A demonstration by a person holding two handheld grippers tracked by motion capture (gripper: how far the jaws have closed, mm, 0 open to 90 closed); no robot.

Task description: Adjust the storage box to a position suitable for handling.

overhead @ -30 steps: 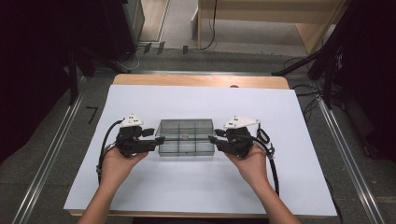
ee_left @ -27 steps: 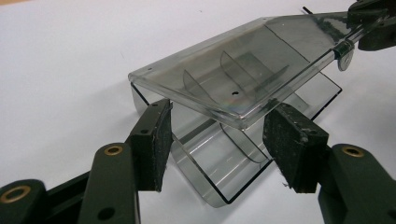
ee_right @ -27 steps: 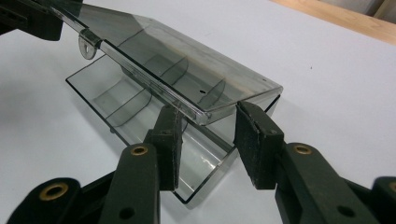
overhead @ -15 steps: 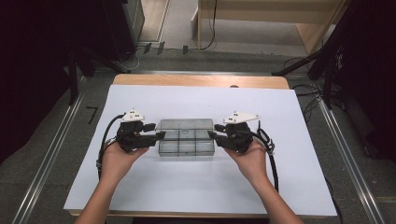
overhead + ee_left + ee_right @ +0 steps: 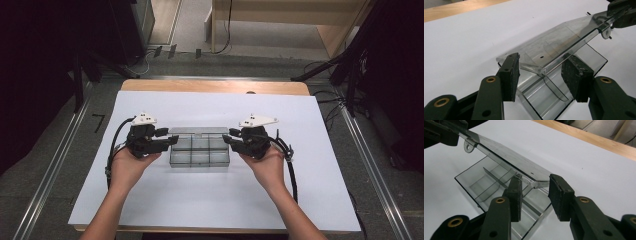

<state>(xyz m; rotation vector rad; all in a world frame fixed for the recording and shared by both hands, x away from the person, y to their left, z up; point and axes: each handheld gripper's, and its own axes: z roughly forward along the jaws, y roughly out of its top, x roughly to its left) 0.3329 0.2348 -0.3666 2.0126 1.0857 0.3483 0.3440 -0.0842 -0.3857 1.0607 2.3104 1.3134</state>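
Clear plastic makes up the compartment box [image 5: 200,150], which sits on the white-covered counter [image 5: 210,200] between the two tools. Its lid [image 5: 554,47] is raised and tilted, hinged up off the divided tray [image 5: 499,187] below.

The left tool [image 5: 167,141] has one end of the lid between its pads [image 5: 511,72]; its jaws have just been closing, and a gap still shows at either side, so they do not press yet. The right tool [image 5: 231,140] stands at the opposite end, its jaws partly open astride the lid's corner. One pad [image 5: 516,195] sits just beside the lid's edge; whether it touches I cannot tell.
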